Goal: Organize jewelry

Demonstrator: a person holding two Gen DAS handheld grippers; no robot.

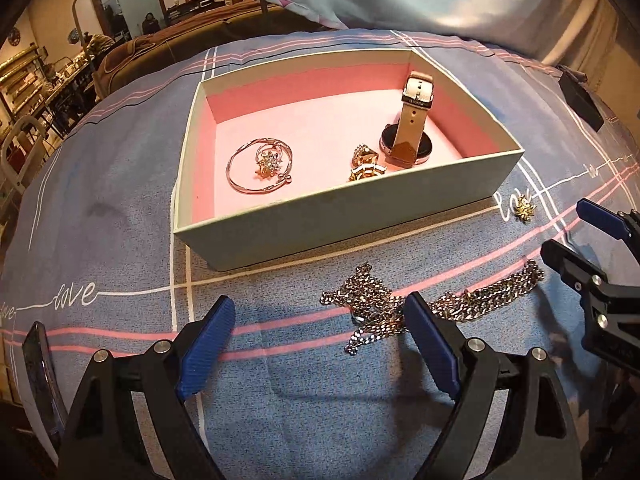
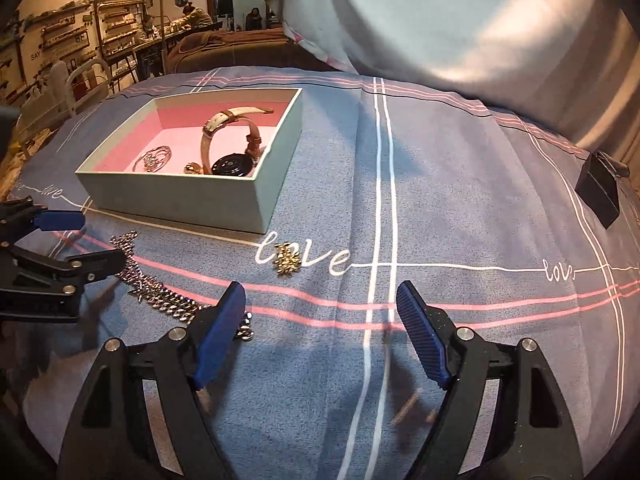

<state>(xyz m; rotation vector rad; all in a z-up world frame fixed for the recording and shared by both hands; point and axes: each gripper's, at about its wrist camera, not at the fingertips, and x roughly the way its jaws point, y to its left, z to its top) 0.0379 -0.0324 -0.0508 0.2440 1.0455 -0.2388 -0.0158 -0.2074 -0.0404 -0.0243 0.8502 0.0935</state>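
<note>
An open box [image 1: 352, 216] [image 2: 208, 196] with a pink lining rests on the blue bedspread. Inside it lie a rose-gold bangle [image 1: 256, 168], a snowflake ring [image 1: 269, 164], gold rings [image 1: 366, 166] and a watch [image 1: 404, 128] [image 2: 232, 152] with a pale strap. A silver chain necklace [image 1: 380, 304] [image 2: 160, 292] is heaped on the cloth in front of the box. A small gold brooch [image 1: 523, 210] [image 2: 287, 261] sits to its right. My left gripper [image 1: 320, 340] is open just above the chain's left part, nothing between its pads. My right gripper [image 2: 320, 328] is open over bare cloth, short of the brooch.
A small black box [image 1: 580, 98] [image 2: 598, 188] lies at the far right of the bed. A large pale pillow [image 2: 460, 20] fills the back. A dark phone [image 1: 40, 376] lies at the left edge. A shop room with shelves and people shows beyond the bed.
</note>
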